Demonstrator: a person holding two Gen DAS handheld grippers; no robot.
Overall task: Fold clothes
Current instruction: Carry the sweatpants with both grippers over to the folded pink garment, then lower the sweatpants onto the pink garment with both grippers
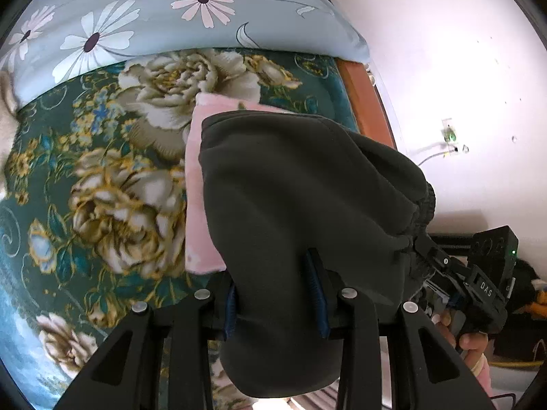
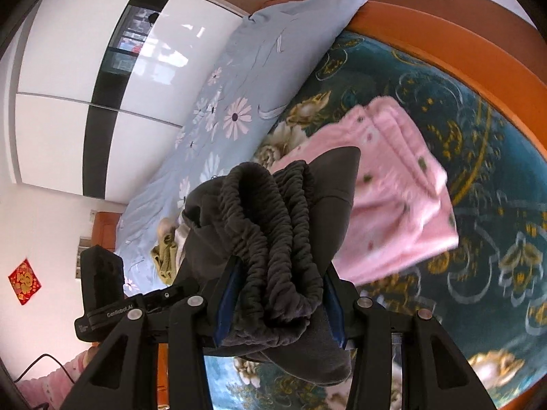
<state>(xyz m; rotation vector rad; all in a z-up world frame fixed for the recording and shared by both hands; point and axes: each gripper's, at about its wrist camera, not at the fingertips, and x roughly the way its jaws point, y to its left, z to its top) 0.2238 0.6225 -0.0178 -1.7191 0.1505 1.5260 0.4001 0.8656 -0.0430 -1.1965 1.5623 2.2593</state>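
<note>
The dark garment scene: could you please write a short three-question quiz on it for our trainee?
1. True or false: both grippers grip the dark garment.
2. Which part does the right gripper clamp? A) gathered waistband B) a button C) a zip
3. What colour is the folded item lying on the floral blanket?

Key: 1 true, the left gripper holds it too; 2 A; 3 pink.
</note>
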